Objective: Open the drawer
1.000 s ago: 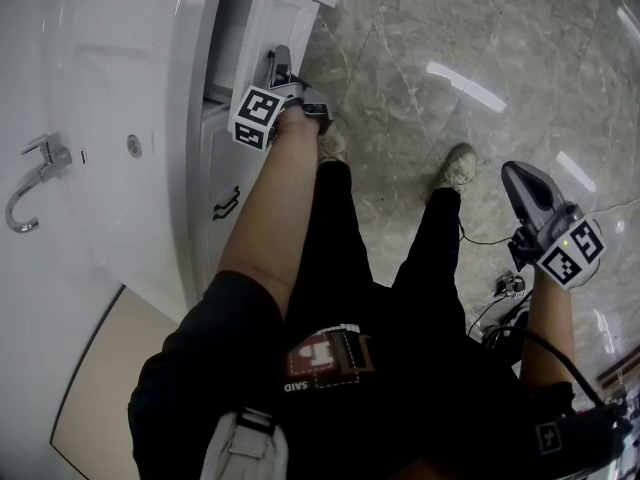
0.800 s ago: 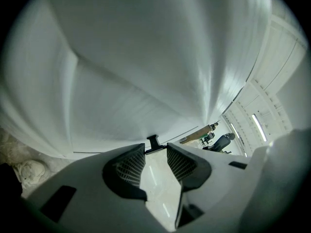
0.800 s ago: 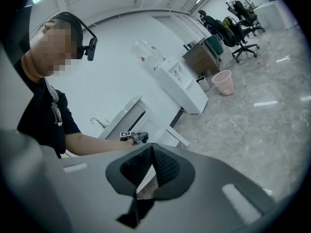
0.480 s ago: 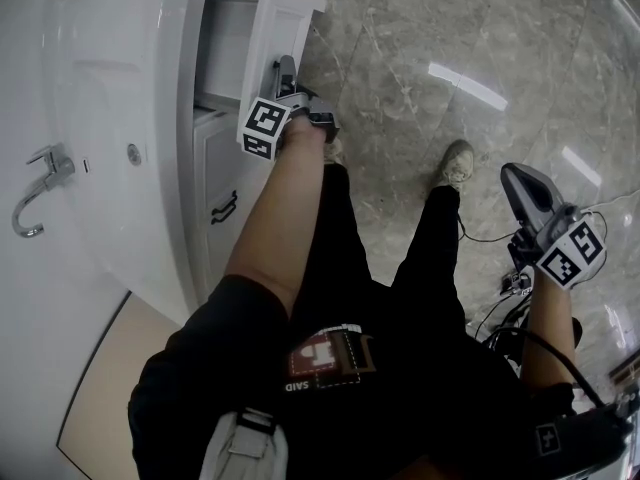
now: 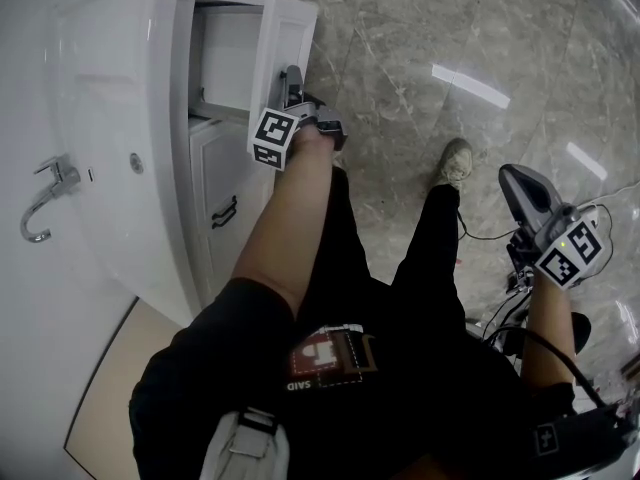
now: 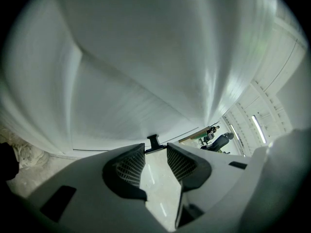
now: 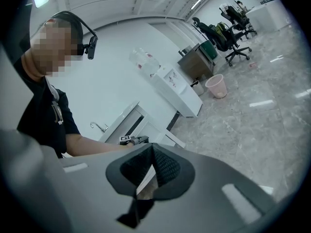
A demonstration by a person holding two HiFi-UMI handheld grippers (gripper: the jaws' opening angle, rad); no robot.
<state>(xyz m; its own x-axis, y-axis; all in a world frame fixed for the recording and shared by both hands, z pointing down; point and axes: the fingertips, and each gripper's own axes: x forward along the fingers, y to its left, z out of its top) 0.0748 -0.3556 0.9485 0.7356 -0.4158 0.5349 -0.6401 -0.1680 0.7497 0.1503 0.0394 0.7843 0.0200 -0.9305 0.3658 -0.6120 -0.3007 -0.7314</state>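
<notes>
While the jaws of the left gripper (image 6: 155, 148) are pinching the dark handle (image 6: 153, 141) at their tips, the drawer (image 5: 228, 63) is standing partly out of the white cabinet (image 5: 205, 183), beside the sink (image 5: 100, 98). Out over the marble floor (image 5: 400, 48), well apart, the right gripper (image 7: 152, 152) is hanging with its jaws pressed together, holding nothing.

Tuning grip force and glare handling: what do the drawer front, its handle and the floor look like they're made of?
Drawer front: probably painted or lacquered board, white and smooth with a soft sheen.
Handle: small, black and matte, likely metal, though the look leaves that open.
Floor: polished grey stone or stone-look tile, with pale veins and sharp reflections of the ceiling lights.
</notes>
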